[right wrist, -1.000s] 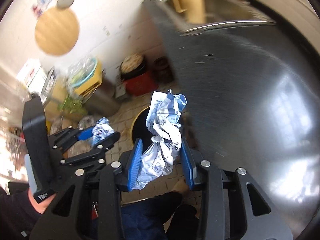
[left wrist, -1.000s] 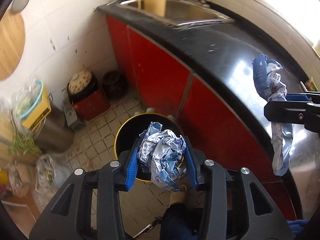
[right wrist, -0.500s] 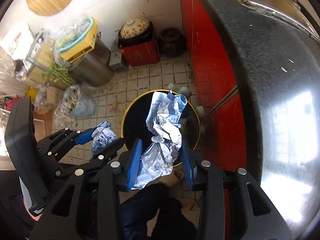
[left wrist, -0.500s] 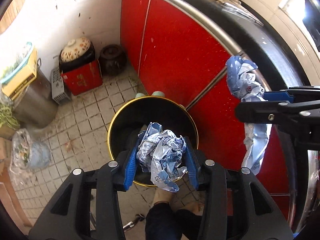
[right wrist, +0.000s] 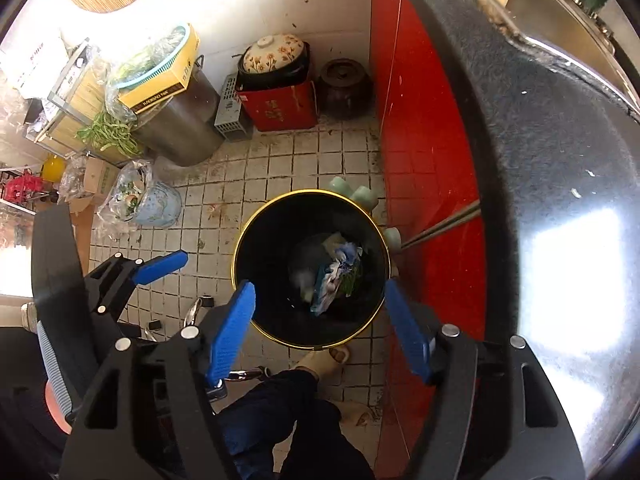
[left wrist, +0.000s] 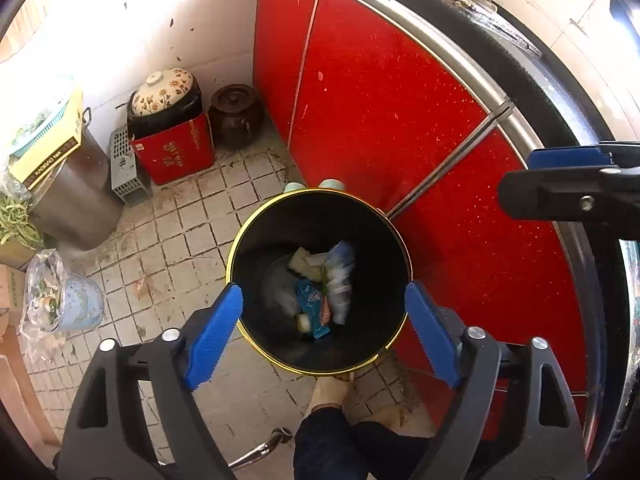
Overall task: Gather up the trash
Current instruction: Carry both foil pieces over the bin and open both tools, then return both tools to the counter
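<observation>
A black trash bin with a gold rim (left wrist: pixel 256 344) (right wrist: pixel 242 240) stands on the tiled floor by the red cabinet. Crumpled blue-and-white wrappers (left wrist: pixel 336 272) (right wrist: pixel 334 276) lie inside it with other scraps. My left gripper (left wrist: pixel 320 336) hangs open and empty right above the bin mouth. My right gripper (right wrist: pixel 320 328) is also open and empty above the bin. The right gripper shows at the right edge of the left wrist view (left wrist: pixel 568 192), and the left gripper shows at the left of the right wrist view (right wrist: pixel 132 276).
Red cabinet doors (left wrist: pixel 380 100) and a black countertop (right wrist: pixel 540 160) run along the right. A flowered pot on a red box (left wrist: pixel 168 136), a brown jar (left wrist: pixel 236 116), a steel pot (right wrist: pixel 180 120) and a bagged bowl (left wrist: pixel 60 304) stand on the floor. A person's foot (right wrist: pixel 324 360) is beside the bin.
Both grippers have opened and let go of their crumpled wrappers, which now lie in the bin. Both views have tipped further down over the bin.
</observation>
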Action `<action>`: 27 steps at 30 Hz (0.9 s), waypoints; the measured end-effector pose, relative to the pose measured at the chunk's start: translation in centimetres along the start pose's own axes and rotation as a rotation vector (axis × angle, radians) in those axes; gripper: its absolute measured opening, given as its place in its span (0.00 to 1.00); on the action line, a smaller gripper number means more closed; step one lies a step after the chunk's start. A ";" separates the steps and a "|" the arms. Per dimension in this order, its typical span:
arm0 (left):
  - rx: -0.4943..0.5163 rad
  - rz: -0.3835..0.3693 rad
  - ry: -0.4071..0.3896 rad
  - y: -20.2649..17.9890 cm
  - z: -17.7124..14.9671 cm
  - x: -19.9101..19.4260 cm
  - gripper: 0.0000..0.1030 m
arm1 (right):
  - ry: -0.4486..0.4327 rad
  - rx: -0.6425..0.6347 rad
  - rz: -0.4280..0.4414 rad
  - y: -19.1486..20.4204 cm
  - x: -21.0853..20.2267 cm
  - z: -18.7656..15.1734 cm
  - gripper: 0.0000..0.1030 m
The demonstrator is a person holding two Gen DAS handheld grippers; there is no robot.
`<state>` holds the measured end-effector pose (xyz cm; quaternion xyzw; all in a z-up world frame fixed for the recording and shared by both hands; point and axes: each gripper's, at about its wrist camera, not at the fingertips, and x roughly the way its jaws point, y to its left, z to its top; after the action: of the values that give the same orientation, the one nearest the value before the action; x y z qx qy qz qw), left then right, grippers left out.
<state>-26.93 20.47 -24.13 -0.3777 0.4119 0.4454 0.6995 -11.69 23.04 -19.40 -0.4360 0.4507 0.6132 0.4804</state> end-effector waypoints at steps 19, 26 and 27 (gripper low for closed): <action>0.615 -0.143 -0.052 -24.7 -1.4 -11.6 0.92 | -0.415 0.634 -0.333 -15.0 -24.5 -25.6 0.88; 0.892 -0.260 -0.071 -38.9 -2.6 -12.4 0.92 | -0.484 1.043 -0.463 -19.7 -29.1 -40.8 0.88; 0.896 -0.278 -0.060 -40.3 -2.7 -12.5 0.92 | -0.494 1.084 -0.475 -19.9 -29.6 -42.6 0.88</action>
<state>6.78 1.33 -7.21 -0.0773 0.4886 0.1366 0.8583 16.87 -21.48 -2.52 -0.0650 0.4640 0.2576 0.8451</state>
